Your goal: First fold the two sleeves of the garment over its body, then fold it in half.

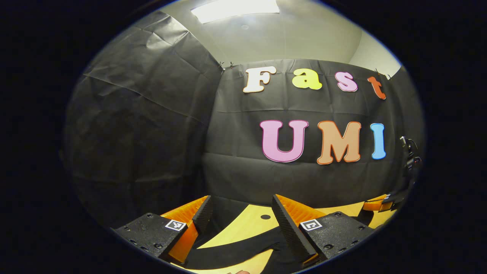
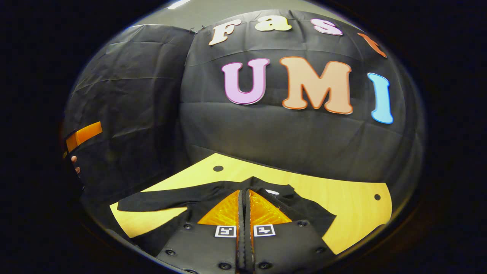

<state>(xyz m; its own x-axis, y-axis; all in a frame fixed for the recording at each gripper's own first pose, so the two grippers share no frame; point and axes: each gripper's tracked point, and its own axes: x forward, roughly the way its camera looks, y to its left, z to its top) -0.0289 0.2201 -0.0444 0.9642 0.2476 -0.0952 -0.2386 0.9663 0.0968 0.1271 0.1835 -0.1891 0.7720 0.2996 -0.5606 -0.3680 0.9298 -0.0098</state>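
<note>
Lying spread across a pale yellow wooden table (image 2: 342, 205) inside a booth walled in creased black cloth (image 2: 125, 102), a black long-sleeved fabric garment (image 2: 304, 213) rests flat with one long sleeve (image 2: 167, 199) stretched out toward the left of the right gripper view and the other sleeve angled toward the lower right. In that view the right gripper (image 2: 244, 198) points over the middle of the garment near its collar, its jaws pressed together with no gap between them; whether any cloth is pinched between the tips cannot be told. At the far left edge of the same view, part of the left gripper shows with fingertips of the hand (image 2: 75, 163) that holds it, well apart from the garment's body. In the left gripper view the left gripper (image 1: 239, 211) is held with its jaws wide apart and nothing between them, above a dark band of the garment that crosses the table below. A small round hole (image 1: 265, 217) in the tabletop sits between the two fingers, and a bright ceiling light panel (image 1: 236, 9) glows overhead.
</note>
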